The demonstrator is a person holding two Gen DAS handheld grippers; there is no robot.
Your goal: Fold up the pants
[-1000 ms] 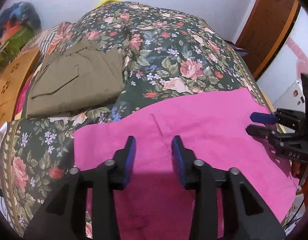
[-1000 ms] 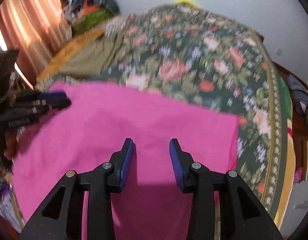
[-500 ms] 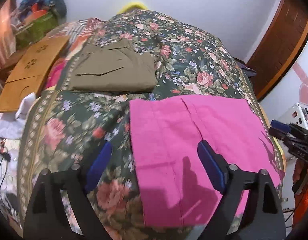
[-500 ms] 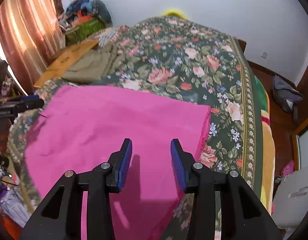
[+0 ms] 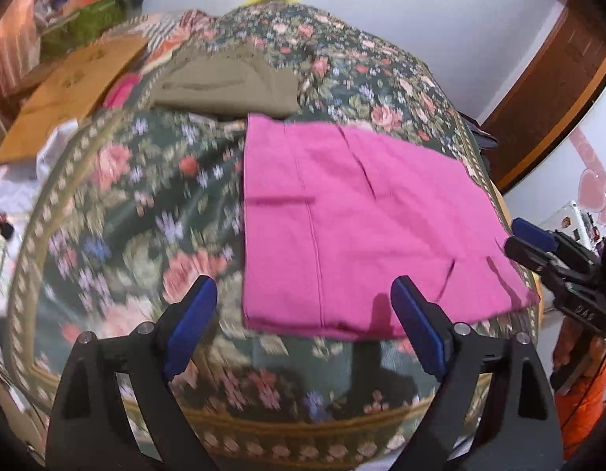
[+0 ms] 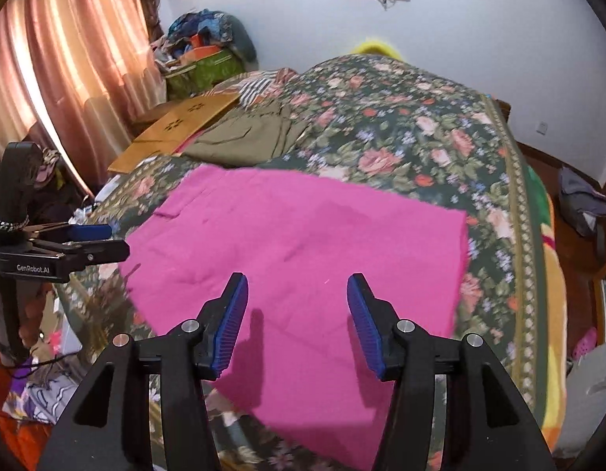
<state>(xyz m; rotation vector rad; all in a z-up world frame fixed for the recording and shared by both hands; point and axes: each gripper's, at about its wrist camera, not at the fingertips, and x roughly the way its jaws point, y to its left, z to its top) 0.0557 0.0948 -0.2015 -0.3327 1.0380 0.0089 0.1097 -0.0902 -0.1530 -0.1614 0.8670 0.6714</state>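
Observation:
The pink pants (image 5: 354,216) lie folded flat as a rectangle on the floral bedspread (image 5: 145,216); they also show in the right wrist view (image 6: 303,243). My left gripper (image 5: 303,325) is wide open and empty, held above the pants' near edge. My right gripper (image 6: 297,322) is open and empty above the near half of the pants. The right gripper shows at the right edge of the left wrist view (image 5: 538,243). The left gripper shows at the left edge of the right wrist view (image 6: 94,243).
Folded olive pants (image 5: 228,86) lie farther up the bed (image 6: 248,137). A wooden board (image 6: 177,125) and a pile of clothes (image 6: 200,51) sit at the far left. A curtain (image 6: 59,78) hangs left. A wooden door (image 5: 558,90) stands right.
Both grippers have opened wider and pulled back from the pink pants. The pants now lie free on the bed and more of the room is in view.

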